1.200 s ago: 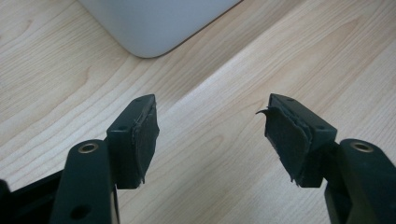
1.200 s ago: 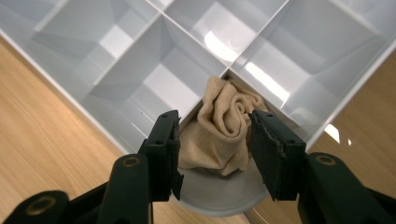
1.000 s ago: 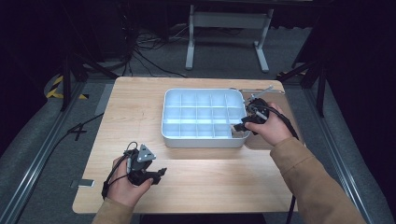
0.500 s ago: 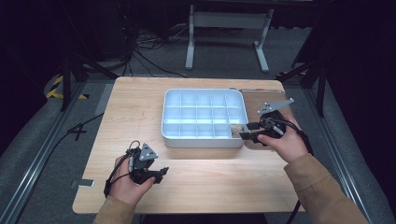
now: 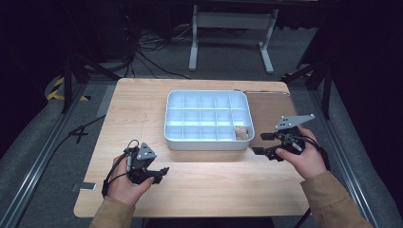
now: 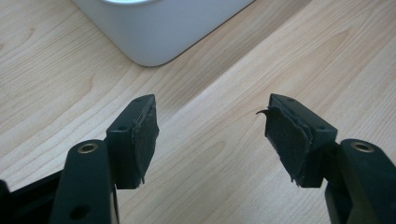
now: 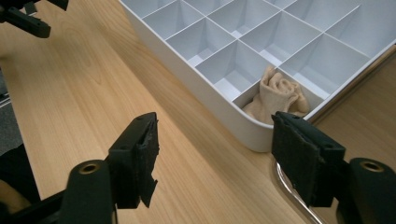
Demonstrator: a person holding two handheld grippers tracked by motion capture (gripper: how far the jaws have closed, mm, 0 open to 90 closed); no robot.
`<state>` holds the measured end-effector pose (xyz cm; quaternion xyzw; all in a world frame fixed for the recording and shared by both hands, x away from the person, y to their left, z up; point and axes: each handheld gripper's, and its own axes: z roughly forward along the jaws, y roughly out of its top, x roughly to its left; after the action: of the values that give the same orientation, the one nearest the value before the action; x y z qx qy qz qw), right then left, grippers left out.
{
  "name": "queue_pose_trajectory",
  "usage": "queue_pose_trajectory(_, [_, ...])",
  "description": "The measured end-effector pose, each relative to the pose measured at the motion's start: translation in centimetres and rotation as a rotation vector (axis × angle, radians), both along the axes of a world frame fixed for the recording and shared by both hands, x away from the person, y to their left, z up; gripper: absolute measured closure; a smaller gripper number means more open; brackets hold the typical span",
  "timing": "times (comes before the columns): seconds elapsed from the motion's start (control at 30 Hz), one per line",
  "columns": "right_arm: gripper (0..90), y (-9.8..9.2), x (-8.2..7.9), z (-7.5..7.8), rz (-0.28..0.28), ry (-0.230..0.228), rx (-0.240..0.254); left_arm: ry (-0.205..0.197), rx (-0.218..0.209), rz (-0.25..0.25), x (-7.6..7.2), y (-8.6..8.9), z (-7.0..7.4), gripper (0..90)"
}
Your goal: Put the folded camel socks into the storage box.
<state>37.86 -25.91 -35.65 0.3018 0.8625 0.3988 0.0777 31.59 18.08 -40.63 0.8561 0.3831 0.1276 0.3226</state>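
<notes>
Dark floor and loose cables surround a pale wooden desk (image 5: 199, 190), on which a white tray (image 5: 207, 142) divided into many small compartments sits toward the far right. A rolled beige cloth (image 5: 242, 133), perhaps a sock, lies in the near right corner compartment; in the right gripper view it shows as a crumpled bundle (image 7: 279, 95) tucked against the tray's wall, and the other compartments in sight are bare.

The right hand-held gripper (image 5: 262, 143) sits just off the tray's right near corner, clear of the rim. Its jaws have just been opening; they stand wide apart with nothing between them, so it has let go. The left hand-held gripper (image 5: 161, 172) rests low over the desk near the front left, also released, its pads (image 6: 142, 140) spread over bare wood with the tray's rounded corner (image 6: 154, 32) ahead.

By my reading, the placing step is finished: the cloth is settled in its compartment and the right hand is clear of it. The next move probably calls for fetching another item, though none is in sight on the desk, or for bringing the right hand to rest like the left. Either way, the open jaws should stay clear of the tray's rim so it is not nudged.
</notes>
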Motion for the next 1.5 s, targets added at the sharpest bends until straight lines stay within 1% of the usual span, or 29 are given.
queue_pose_trajectory(0.13, [27.8,-0.4,-0.6,-0.5,0.013,-0.012,0.008,0.003,0.003,-0.01,0.1,-0.1,0.0,35.2])
queue_pose_trajectory(0.2, [26.3,-0.5,-1.1,-1.1,0.029,-0.005,0.013,0.01,0.002,-0.017,0.2,0.1,0.2,35.0])
queue_pose_trajectory(0.23, [25.1,-0.6,-1.3,-1.3,0.04,-0.005,0.012,0.008,-0.001,-0.01,0.2,0.1,0.2,34.9])
queue_pose_trajectory(0.3, [23.6,-0.6,-1.7,-2.0,0.065,0.003,0.006,0.013,-0.003,-0.002,0.2,0.1,0.2,34.8])
queue_pose_trajectory(0.33, [23.6,-0.6,-1.7,-2.0,0.065,0.003,0.006,0.013,-0.003,-0.002,0.2,0.1,0.2,34.8])
queue_pose_trajectory(0.37, [23.2,-0.6,-2.2,-2.8,0.077,0.006,-0.007,0.011,0.002,-0.012,0.2,0.2,0.2,34.8])
queue_pose_trajectory(0.4, [23.2,-0.6,-2.2,-2.8,0.077,0.006,-0.007,0.011,0.002,-0.012,0.2,0.2,0.2,34.8])
queue_pose_trajectory(0.43, [23.1,-0.5,-2.3,-3.1,0.081,0.007,-0.014,0.019,0.005,-0.014,0.2,0.1,0.2,34.8])
queue_pose_trajectory(0.5, [22.8,-0.5,-2.6,-3.7,0.085,0.011,-0.017,0.018,0.009,-0.01,0.2,0.0,0.1,34.8])
queue_pose_trajectory(0.57, [22.1,-0.5,-2.9,-4.3,0.086,0.006,-0.007,0.018,0.007,-0.024,0.2,-0.1,0.0,34.8])
queue_pose_trajectory(0.6, [21.9,-0.5,-3.2,-5.1,0.076,-0.006,0.021,0.018,0.015,-0.022,0.2,-0.2,-0.1,34.8])
queue_pose_trajectory(0.67, [21.8,-0.4,-3.4,-6.1,0.052,-0.009,0.041,0.025,0.013,-0.02,0.2,-0.3,-0.1,34.8])
queue_pose_trajectory(0.7, [21.8,-0.3,-3.4,-6.7,0.058,0.01,0.022,0.026,0.01,-0.02,0.2,-0.4,-0.2,34.8])
queue_pose_trajectory(0.73, [21.8,-0.3,-3.4,-6.7,0.058,0.01,0.022,0.026,0.01,-0.02,0.2,-0.4,-0.2,34.8])
queue_pose_trajectory(0.77, [21.7,-0.2,-3.5,-7.7,0.065,0.023,-0.005,0.027,0.01,-0.02,0.1,-0.4,-0.2,34.8])
queue_pose_trajectory(0.83, [21.5,-0.1,-3.6,-8.1,0.062,0.028,-0.009,0.026,0.014,-0.024,0.1,-0.4,-0.2,34.8])
queue_pose_trajectory(0.9, [20.9,0.1,-3.6,-8.7,0.073,0.03,-0.026,0.025,0.015,-0.022,0.1,-0.4,-0.3,34.7])
queue_pose_trajectory(0.93, [20.3,0.3,-3.7,-9.2,0.078,0.036,-0.035,0.031,0.018,-0.026,0.1,-0.4,-0.3,34.6])
queue_pose_trajectory(1.03, [20.0,0.4,-3.8,-9.7,0.079,0.033,-0.04,0.028,0.022,-0.029,0.1,-0.4,-0.4,34.6])
queue_pose_trajectory(1.1, [19.2,0.6,-4.0,-10.1,0.077,0.034,-0.046,0.037,0.018,-0.024,0.1,-0.5,-0.4,34.4])
queue_pose_trajectory(1.17, [18.2,0.7,-4.1,-10.8,0.072,0.009,-0.06,0.042,0.027,-0.037,0.2,-0.5,-0.6,33.8])
queue_pose_trajectory(1.23, [18.2,0.9,-4.2,-11.4,0.068,0.005,-0.062,0.059,0.035,-0.04,0.2,-0.6,-0.8,33.1])
queue_pose_trajectory(1.27, [18.1,0.9,-4.2,-11.8,0.061,-0.004,-0.064,0.056,0.042,-0.048,0.3,-0.6,-0.9,32.9])
queue_pose_trajectory(1.33, [18.2,1.0,-4.2,-12.0,0.052,-0.009,-0.068,0.06,0.045,-0.046,0.3,-0.7,-1.0,32.6])
queue_pose_trajectory(1.37, [18.0,1.0,-4.1,-12.2,0.04,-0.006,-0.075,0.071,0.047,-0.052,0.3,-0.8,-1.1,32.2])
queue_pose_trajectory(1.4, [17.4,1.1,-4.1,-12.4,0.029,-0.023,-0.07,0.079,0.06,-0.064,0.4,-0.8,-1.1,31.6])
queue_pose_trajectory(1.43, [16.9,1.1,-4.2,-12.6,0.025,-0.034,-0.066,0.078,0.062,-0.06,0.4,-0.9,-1.3,31.6])
queue_pose_trajectory(1.47, [16.8,1.2,-4.2,-12.7,0.022,-0.043,-0.065,0.083,0.063,-0.057,0.3,-1.0,-1.3,31.3])
queue_pose_trajectory(1.5, [16.8,1.3,-4.2,-12.7,0.022,-0.048,-0.067,0.088,0.075,-0.069,0.4,-1.0,-1.4,31.0])
